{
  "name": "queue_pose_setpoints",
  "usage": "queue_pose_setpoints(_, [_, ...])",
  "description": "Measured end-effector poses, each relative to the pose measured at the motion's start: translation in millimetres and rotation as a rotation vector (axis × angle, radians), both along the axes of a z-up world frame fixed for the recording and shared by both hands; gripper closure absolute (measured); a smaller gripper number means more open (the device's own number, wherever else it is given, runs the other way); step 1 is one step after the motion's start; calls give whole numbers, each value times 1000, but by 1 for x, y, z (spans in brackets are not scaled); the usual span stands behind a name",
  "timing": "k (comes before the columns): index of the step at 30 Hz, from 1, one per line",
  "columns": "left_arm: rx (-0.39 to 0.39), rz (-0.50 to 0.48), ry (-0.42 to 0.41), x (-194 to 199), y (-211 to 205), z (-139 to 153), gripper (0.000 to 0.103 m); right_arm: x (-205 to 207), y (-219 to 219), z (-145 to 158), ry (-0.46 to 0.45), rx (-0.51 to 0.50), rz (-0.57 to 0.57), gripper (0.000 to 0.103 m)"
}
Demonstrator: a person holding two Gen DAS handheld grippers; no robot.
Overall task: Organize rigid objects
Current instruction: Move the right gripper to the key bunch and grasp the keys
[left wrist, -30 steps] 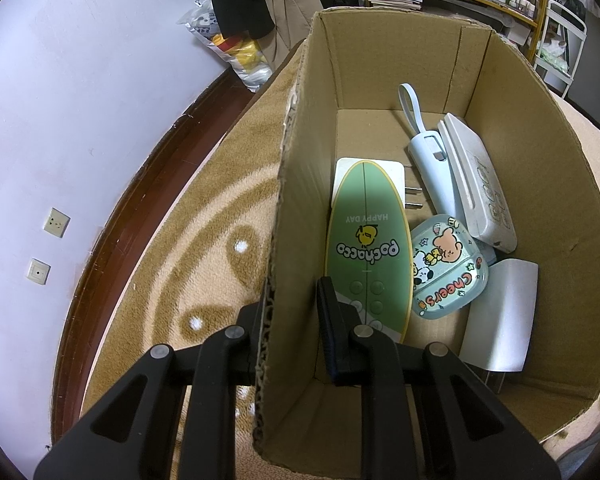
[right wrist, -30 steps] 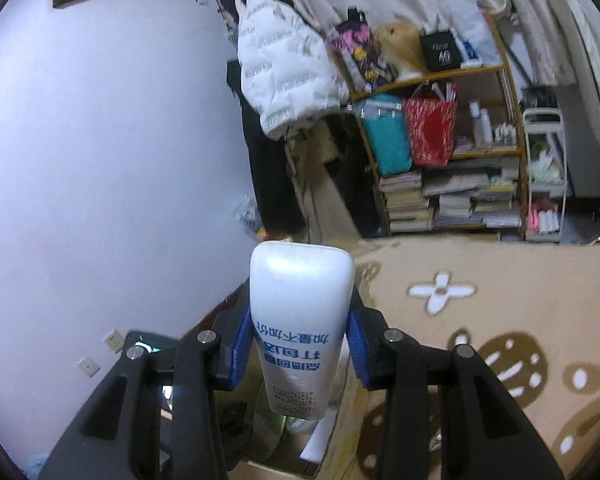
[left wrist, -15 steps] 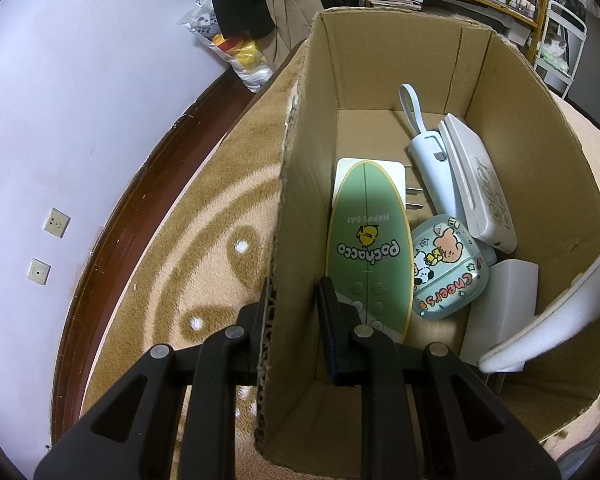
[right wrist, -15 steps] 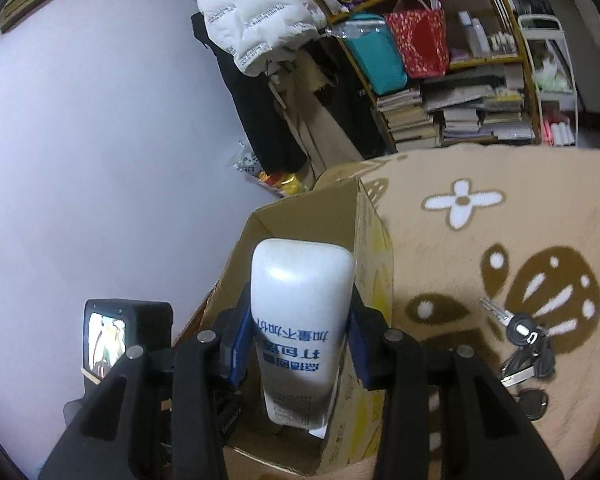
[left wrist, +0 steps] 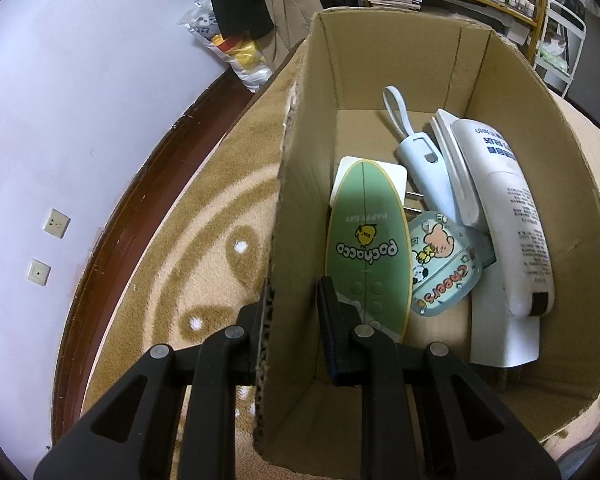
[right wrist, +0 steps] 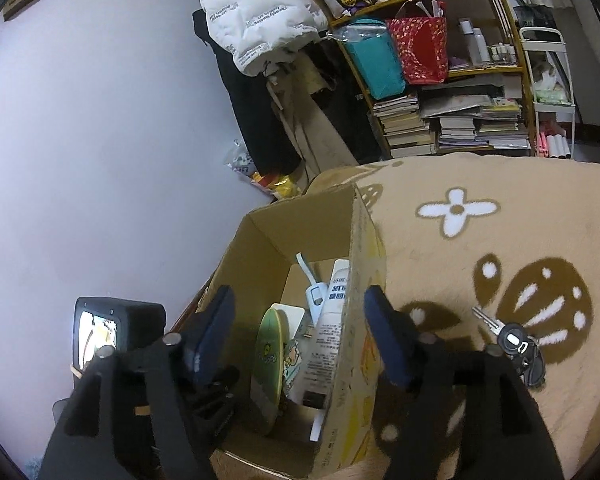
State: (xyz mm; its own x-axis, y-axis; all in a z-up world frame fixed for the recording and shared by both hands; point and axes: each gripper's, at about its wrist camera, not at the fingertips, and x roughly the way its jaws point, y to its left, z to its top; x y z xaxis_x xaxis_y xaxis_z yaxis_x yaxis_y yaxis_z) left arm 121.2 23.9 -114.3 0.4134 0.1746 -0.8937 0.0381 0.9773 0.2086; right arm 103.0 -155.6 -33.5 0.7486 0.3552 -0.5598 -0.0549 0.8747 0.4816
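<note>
Released since the earlier frame, the white tube (left wrist: 508,216) lies inside the cardboard box (left wrist: 380,60) at right, while the right hand-held gripper (right wrist: 298,332) is opening, empty. Left hand-held gripper (left wrist: 294,312) stays clenched on the box's left wall.

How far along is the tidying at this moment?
Done: the white tube lies in the cardboard box beside the green oval card, blue case and sticker pouch. In hand: left tongs clamp the box wall; right tongs are opening, empty. Left: the keys on the blanket.
</note>
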Motion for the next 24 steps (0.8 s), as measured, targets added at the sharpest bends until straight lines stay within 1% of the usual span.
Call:
queue_pose_setpoints(1, [2,1,0,0,0,0,83,-1,-2,1,-4,-2,-8,17])
queue_pose_setpoints(3, [0,2,1,1,0,0,83,-2,-7,3,-12,-5,-32,12])
queue_pose_setpoints(6, [0,2,2,1,0,1,83,-3,-17,4,-12,-6,-52,10])
queue_pose_setpoints(7, [-1,2,2,1,0,1,83,-3,-20,4,-11,-3,-52,5])
queue_pose_setpoints(9, [-2,2,2,1,0,1,83,-2,-30,5,-10,-1,-63,0])
queue_pose_setpoints(13, [-1,2,3,1,0,1,83,-2,-48,5,-1,-22,-107,0])
queue_pose_setpoints(20, [-2,2,3,1,0,2,83,8,-66,-11,90,-136,-153,0])
queue_pose_setpoints(24, [-1,2,3,1,0,2,83,13,-69,-23,133,-176,-157,0])
